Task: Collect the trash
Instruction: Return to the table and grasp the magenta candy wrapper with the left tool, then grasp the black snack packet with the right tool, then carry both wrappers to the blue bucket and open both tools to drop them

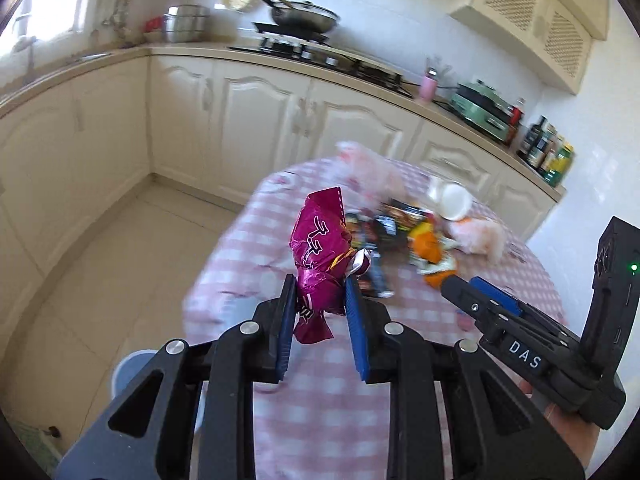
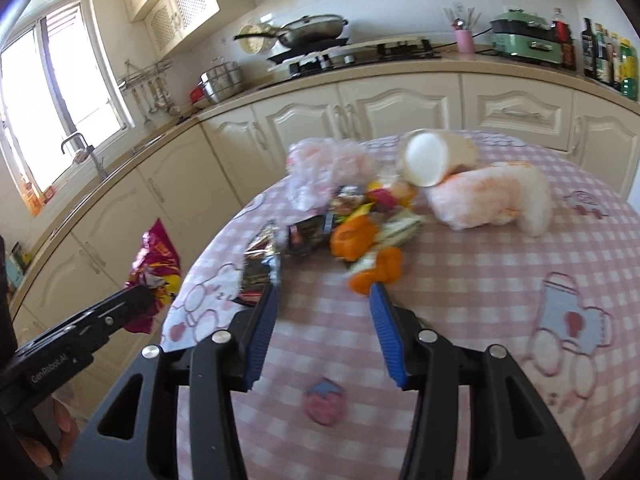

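Magenta wrapper (image 1: 318, 248) with white script pinched by left gripper (image 1: 320, 286), right gripper (image 2: 324, 294) marked "DAS", held apart, empty, "GenRobot.AI" read on the left.

Kitchen interior. Cream panelled base cabinets (image 2: 384, 108) run in an L beneath a beige countertop (image 2: 400, 68), with lattice-fronted wall cabinets (image 2: 176, 4) above. A window (image 2: 60, 92) over the sink tap (image 2: 76, 144) admits bright daylight. White tiled walls (image 1: 400, 12); pale tiled floor (image 1: 112, 248). A gas hob (image 2: 360, 56) carries a lidded wok (image 2: 316, 26). Foreground: round table under pink checked cloth (image 2: 480, 280).
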Action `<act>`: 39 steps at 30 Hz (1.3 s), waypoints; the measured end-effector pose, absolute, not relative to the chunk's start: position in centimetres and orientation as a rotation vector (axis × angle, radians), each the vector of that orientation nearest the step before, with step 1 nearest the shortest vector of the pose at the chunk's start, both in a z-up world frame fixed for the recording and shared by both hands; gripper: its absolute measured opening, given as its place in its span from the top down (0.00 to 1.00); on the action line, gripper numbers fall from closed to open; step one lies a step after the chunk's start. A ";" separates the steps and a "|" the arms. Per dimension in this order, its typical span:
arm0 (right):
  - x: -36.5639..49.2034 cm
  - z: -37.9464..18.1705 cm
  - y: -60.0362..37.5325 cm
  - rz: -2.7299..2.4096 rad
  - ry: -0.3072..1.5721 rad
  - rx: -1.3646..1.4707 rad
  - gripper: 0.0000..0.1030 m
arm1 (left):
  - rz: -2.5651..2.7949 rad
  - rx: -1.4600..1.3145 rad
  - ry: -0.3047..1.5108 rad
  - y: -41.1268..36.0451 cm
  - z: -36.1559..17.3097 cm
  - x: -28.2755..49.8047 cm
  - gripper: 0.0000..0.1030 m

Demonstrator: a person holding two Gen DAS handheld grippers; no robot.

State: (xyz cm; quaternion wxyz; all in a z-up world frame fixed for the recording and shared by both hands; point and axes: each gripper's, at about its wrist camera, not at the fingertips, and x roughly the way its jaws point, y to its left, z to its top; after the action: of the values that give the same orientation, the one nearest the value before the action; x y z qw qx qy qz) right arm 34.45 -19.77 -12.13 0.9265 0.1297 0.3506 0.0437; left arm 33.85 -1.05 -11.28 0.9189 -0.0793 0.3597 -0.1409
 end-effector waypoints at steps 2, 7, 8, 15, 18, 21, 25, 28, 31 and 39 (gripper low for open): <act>35.9 -12.5 -18.0 0.124 0.741 0.260 0.54 | -0.252 -0.177 0.740 0.7 -11.4 34.1 0.78; 39.4 -13.6 -14.9 0.131 0.810 0.246 0.51 | -0.184 -0.200 0.751 4.2 -12.2 34.8 0.78; 39.9 -13.9 -14.6 0.124 0.817 0.243 0.51 | -0.178 -0.203 0.752 4.7 -12.3 34.8 0.78; 42.1 -15.1 -12.7 0.116 0.872 0.191 0.70 | -0.165 -0.236 0.768 7.2 -13.4 34.9 0.78; 41.6 -14.9 -11.7 0.118 0.864 0.138 0.76 | -0.166 -0.252 0.769 7.8 -13.6 34.7 0.78; 40.5 -14.8 -11.2 0.154 0.849 0.140 0.80 | -0.165 -0.263 0.769 8.6 -13.8 34.1 0.78; 38.8 -14.3 -9.6 0.208 0.833 0.136 0.85 | -0.159 -0.282 0.769 10.0 -13.8 33.1 0.78; 37.4 -13.7 -7.1 0.266 0.819 0.126 0.85 | -0.136 -0.285 0.771 11.2 -13.8 32.2 0.78; 36.1 -13.3 -4.3 0.334 0.817 0.117 0.85 | -0.109 -0.290 0.781 12.7 -14.1 31.2 0.78; 34.4 -14.8 3.9 0.491 0.867 0.069 0.85 | -0.020 -0.306 0.830 16.8 -16.2 29.1 0.78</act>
State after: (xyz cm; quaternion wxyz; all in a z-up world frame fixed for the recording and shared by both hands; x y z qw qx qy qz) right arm 34.35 3.92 -14.81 0.8778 0.0331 0.4159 0.2355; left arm 29.09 16.81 -16.24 0.9037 -0.1481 0.4015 -0.0096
